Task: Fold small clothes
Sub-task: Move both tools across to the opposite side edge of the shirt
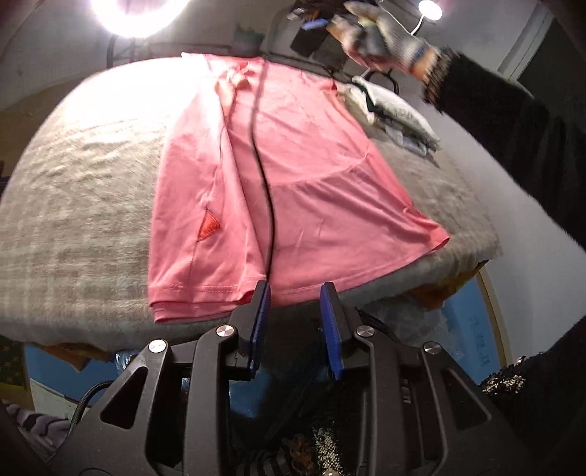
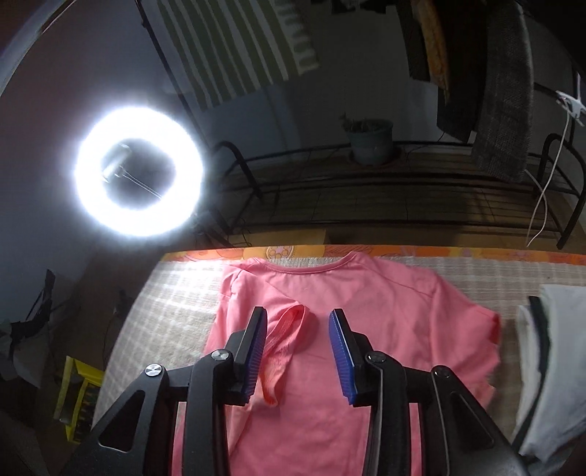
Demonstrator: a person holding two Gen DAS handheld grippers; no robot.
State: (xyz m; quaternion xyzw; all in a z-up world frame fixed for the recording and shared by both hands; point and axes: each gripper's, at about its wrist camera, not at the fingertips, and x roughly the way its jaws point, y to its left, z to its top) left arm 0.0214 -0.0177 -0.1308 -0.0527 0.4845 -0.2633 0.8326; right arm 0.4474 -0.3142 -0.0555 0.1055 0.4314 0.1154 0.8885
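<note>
A pink T-shirt (image 1: 311,164) lies flat on a beige fuzzy blanket (image 1: 80,190), its left side folded inward along a lengthwise crease. My left gripper (image 1: 296,289) hangs open just off the near hem, with nothing pinched between its blue pads. In the right wrist view the same shirt (image 2: 384,311) has its collar toward the far edge. One sleeve (image 2: 289,329) is folded onto the body. My right gripper (image 2: 298,315) hovers open above that sleeve, which lies loose beside the left finger. A thin black cable (image 1: 262,164) runs across the shirt.
A stack of folded clothes (image 1: 395,110) sits at the blanket's right side (image 2: 542,366). A gloved hand in a black sleeve (image 1: 388,33) is blurred above the far corner. Beyond the table stand a bright ring light (image 2: 137,172) and a rack with a plant pot (image 2: 370,141).
</note>
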